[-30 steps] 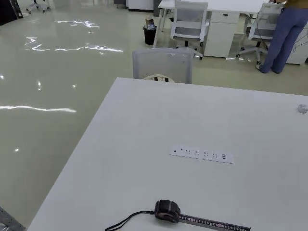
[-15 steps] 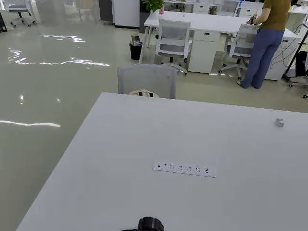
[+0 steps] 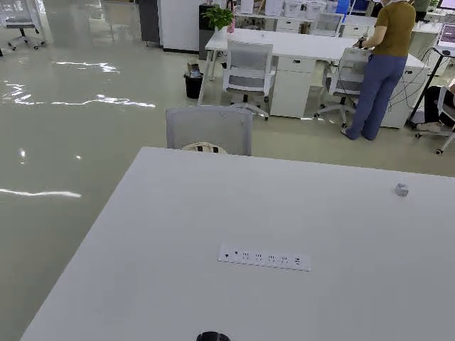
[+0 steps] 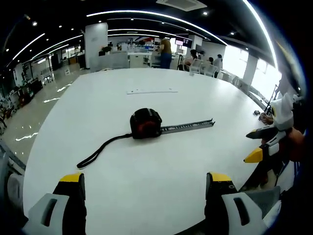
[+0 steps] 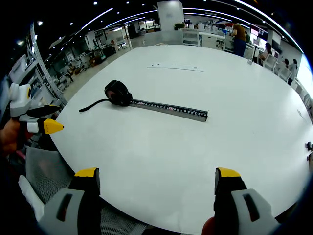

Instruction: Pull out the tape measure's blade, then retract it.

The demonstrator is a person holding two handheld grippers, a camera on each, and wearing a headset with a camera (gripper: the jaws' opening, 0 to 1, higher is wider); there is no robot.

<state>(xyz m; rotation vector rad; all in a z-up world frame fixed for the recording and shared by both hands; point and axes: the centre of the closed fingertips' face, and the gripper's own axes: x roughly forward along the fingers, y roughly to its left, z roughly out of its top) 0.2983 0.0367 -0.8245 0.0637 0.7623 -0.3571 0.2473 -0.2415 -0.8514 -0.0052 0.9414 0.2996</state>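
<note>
Spreading across the head view, a white table (image 3: 178, 227) has a grey chair (image 3: 209, 129) pushed to its far edge. Beyond it a person (image 3: 380, 67) stands at another desk.

The left gripper (image 4: 146, 178) hangs over the table's near edge, jaws spread wide with nothing between them. The right gripper (image 5: 157, 172) is likewise wide open and empty, also at the near edge. Each shows at the side of the other's view, held in a hand.

The tape (image 4: 145, 123) lies on the table ahead of both grippers, well apart from their jaws. In the head view its top just shows at the bottom edge. Its blade (image 5: 168, 109) is drawn out and lies flat on the table, running away from the case. A black strap (image 4: 100, 149) trails from the case's other side.

A white strip (image 3: 264, 258) of sockets sits flat farther up the table. A small grey object (image 3: 402, 190) rests near the far right edge.
</note>
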